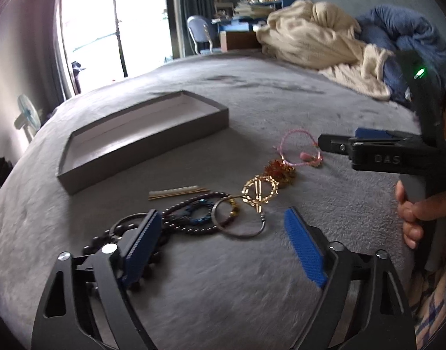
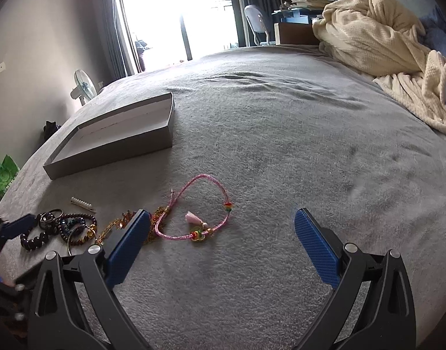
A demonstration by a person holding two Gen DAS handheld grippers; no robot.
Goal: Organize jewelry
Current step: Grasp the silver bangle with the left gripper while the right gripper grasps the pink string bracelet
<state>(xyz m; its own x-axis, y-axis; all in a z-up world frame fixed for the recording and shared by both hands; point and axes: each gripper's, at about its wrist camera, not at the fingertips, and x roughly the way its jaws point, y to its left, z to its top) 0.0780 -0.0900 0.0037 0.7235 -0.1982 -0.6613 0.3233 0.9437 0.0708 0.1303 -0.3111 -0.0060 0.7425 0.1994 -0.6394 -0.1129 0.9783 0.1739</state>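
Left gripper [image 1: 223, 243]: jaws spread wide, nothing between them, hovering over the grey bed cover [image 1: 252, 285]. Its left pad overlaps a black bead bracelet [image 1: 118, 233] in the lower left of the frame.

Right gripper [image 2: 223, 246]: jaws also released, empty. In the left wrist view I see it from the side at right centre [image 1: 331, 145], tip close to the pink cord bracelet [image 1: 300, 148]; can't tell if it touches.

Jewelry pile sits just beyond the left jaws, mid-frame: thin metal bangle [image 1: 237, 218], blue beaded ring [image 1: 198, 211], dark bead strand [image 1: 191, 204] looped around it, gold chain bracelet [image 1: 261, 191], orange-red cluster [image 1: 279, 170] past that. The pieces overlap. Pearl hair clip [image 1: 177, 191] lies apart, toward the box.

Right wrist view: pink cord bracelet [image 2: 193, 207] with tassel lies centre frame, between and just ahead of the jaws, its left end touching gold chain [image 2: 112, 227].

Grey open box [image 1: 141, 134] sits upper left of the pile, nothing visible inside, well apart from the jewelry. Same box in right view [image 2: 112, 143], left of centre.

Cream blanket [image 1: 319, 40] bunched in the upper right.
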